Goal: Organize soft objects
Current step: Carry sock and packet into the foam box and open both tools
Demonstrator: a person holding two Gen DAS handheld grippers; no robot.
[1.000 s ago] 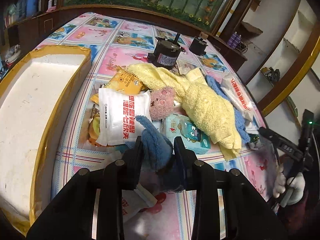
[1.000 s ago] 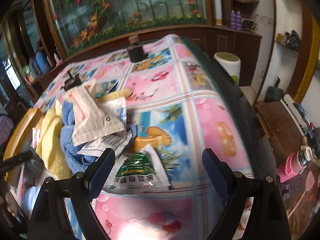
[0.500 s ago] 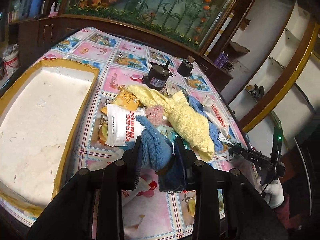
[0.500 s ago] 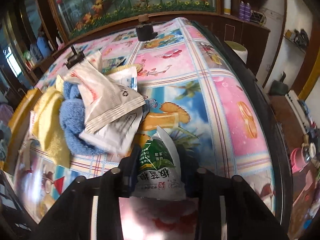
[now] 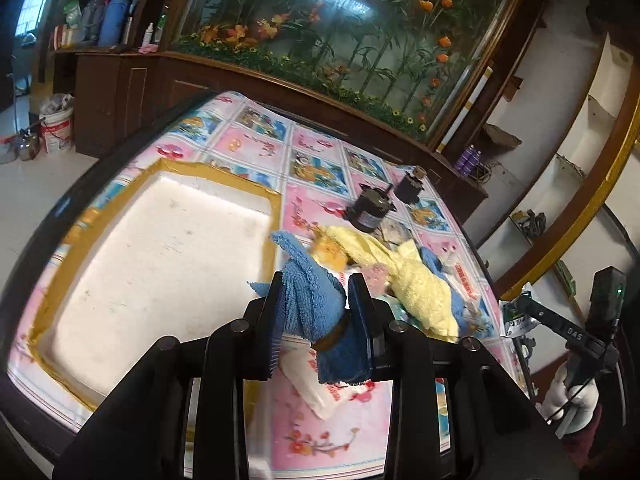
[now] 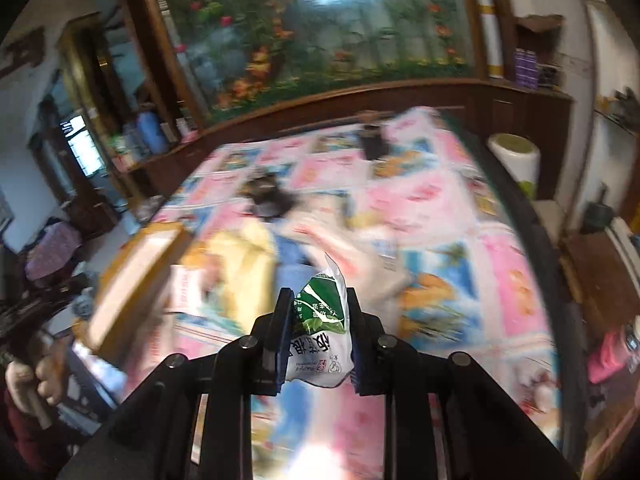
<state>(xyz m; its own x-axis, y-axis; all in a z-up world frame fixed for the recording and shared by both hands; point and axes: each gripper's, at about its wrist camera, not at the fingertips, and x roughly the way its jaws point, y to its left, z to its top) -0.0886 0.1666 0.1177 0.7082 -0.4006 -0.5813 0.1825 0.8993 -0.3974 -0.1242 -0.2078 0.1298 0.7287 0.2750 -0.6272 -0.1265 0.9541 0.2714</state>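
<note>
My left gripper [image 5: 316, 300] is shut on a blue towel [image 5: 310, 292] and holds it in the air above the table, right of the white foam box [image 5: 160, 264] with a yellow taped rim. My right gripper [image 6: 318, 312] is shut on a green and white snack packet [image 6: 320, 320], lifted above the table. The right gripper also shows at the right edge of the left wrist view [image 5: 520, 312]. A pile remains on the table: a yellow towel [image 5: 412, 280], another blue towel [image 5: 430, 258] and several packets. The right wrist view is blurred.
Two black motors [image 5: 370, 210] stand on the patterned tablecloth [image 5: 312, 168] beyond the pile. A white packet [image 5: 316, 388] lies below my left gripper. A wooden cabinet and a fish tank run along the far side. The table's right edge drops to the floor.
Both grippers have risen from the table. The left carried the blue towel up and toward the box. The right shut on the green packet and lifted it.
</note>
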